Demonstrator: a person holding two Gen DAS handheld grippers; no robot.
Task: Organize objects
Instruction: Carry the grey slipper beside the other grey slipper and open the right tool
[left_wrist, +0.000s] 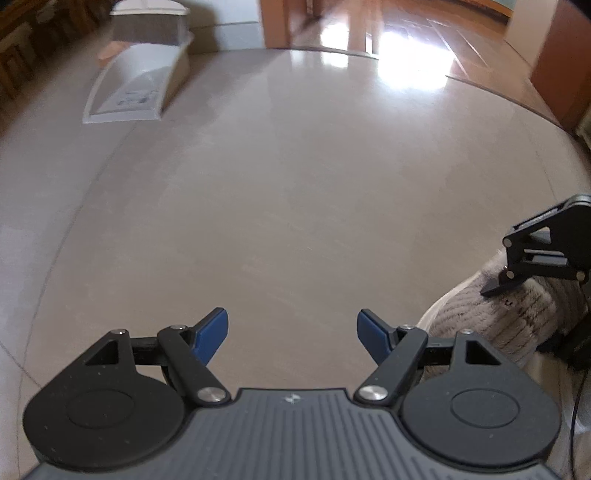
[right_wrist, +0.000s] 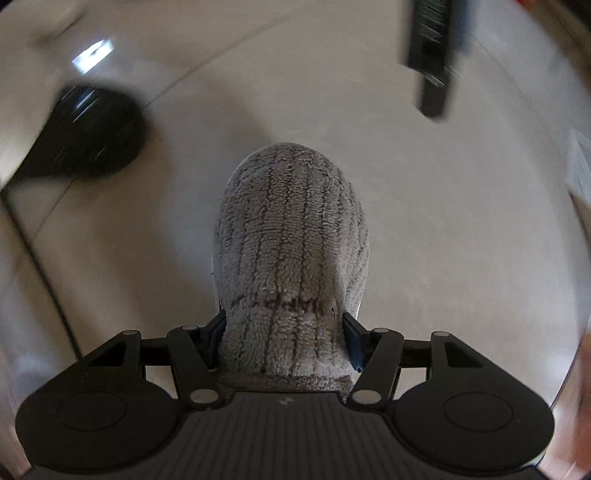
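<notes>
Left wrist view only: white bin (left_wrist: 147, 70) far across pale floor (left_wrist: 295, 184). Right wrist view only: blurred black shapes on floor. Left claw (left_wrist: 291, 336): wide open, empty, above bare floor. Right claw (right_wrist: 282, 341): pads pressed on grey fuzzy slipper (right_wrist: 291, 236), toe pointing away, above floor.

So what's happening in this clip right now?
A person is tidying up with a handheld gripper in each hand. The right gripper is clamped on a grey fuzzy slipper, holding it above the pale tiled floor. The left gripper is open and empty, pointing down at bare floor. A white box lies further off on the floor. The right wrist view is blurred.
</notes>
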